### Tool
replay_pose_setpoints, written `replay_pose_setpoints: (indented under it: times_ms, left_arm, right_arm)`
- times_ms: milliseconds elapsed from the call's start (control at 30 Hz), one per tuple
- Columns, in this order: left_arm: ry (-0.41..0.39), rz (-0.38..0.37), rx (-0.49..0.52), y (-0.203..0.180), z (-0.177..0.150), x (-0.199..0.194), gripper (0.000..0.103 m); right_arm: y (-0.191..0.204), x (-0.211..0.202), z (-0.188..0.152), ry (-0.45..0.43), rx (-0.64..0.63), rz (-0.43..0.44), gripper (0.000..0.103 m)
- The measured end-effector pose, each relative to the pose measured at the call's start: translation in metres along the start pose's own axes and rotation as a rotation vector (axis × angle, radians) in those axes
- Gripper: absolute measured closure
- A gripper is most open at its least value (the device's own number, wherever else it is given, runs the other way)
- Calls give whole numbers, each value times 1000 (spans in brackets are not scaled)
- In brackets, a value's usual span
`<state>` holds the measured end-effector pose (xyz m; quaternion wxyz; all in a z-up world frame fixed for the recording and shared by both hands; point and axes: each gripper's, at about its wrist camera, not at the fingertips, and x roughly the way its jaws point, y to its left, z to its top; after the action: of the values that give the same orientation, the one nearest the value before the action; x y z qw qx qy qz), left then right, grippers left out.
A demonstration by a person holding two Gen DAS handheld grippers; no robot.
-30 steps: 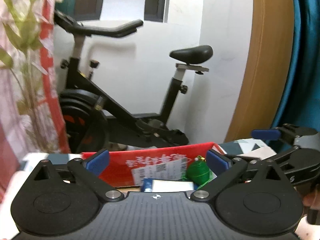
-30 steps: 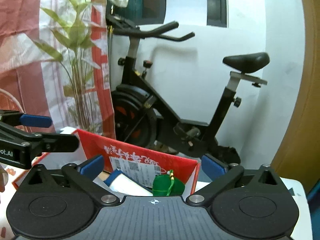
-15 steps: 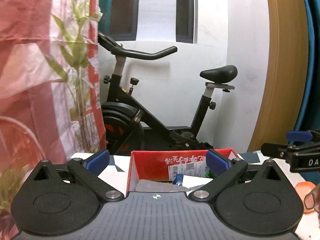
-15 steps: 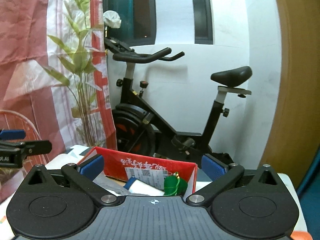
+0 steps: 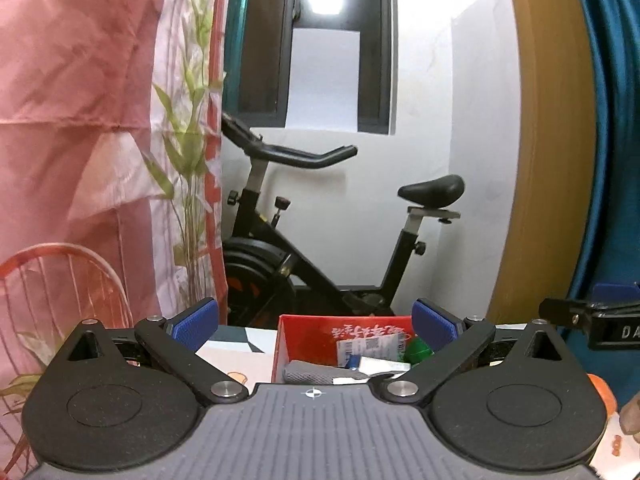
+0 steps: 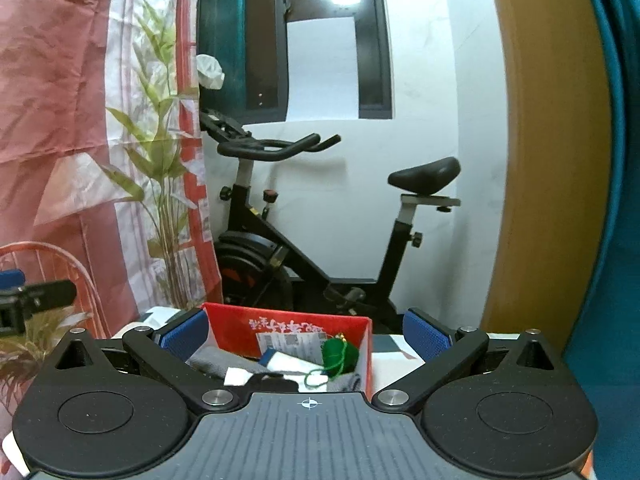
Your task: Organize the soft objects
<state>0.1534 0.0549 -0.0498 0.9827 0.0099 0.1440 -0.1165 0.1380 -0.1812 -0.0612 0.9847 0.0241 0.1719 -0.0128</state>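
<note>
In the left wrist view, a pink curtain (image 5: 72, 128) fills the left of the frame, with printed bamboo at its edge. At lower left the left gripper (image 5: 314, 324) shows both blue pads spread wide, nothing between them. At lower centre, between those pads, the red box (image 5: 308, 332) stands on a patterned table (image 5: 236, 354). Inside it lie a grey cloth (image 5: 310, 374), a white packet and, toward its right wall, a green pouch (image 5: 418, 350). Behind, in the middle of the frame, an exercise bike (image 5: 320, 240) stands against the white wall. At far right a black part of the other tool juts in.

In the right wrist view, the curtain is again at left, the bike in the centre. The right gripper (image 6: 306, 330) is likewise wide and empty, with the red box at lower centre between its pads. The green pouch (image 6: 340, 356) sits at the box's right side, its green cord (image 6: 316, 376) looping down over the white packet (image 6: 280, 366); the grey cloth (image 6: 212, 362) lies at the box's left.

These things look light and limp; they will sag and fold when lifted. The pouch seems best pinched across its plump body, not by the cord, which could slip or snag. The cloth should be gripped at a bunched fold near its middle. None appears fragile.
</note>
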Motion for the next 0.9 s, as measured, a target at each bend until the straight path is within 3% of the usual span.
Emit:
replay_pose_setpoints:
  times_ms: [200,433,900]
  left_arm:
    - [-22,62,55,-13,-2,-44,0]
    - [-10,76,3,-10,0,-80,0]
    - [-25,82,-5,-10,1,-93,0]
  right_arm:
    - [9,-50,-6,-4,-3,-27,0]
    - [14,-95,-8,-23,7,-7,0]
    - [9,-121,-4,-42,10,-36,0]
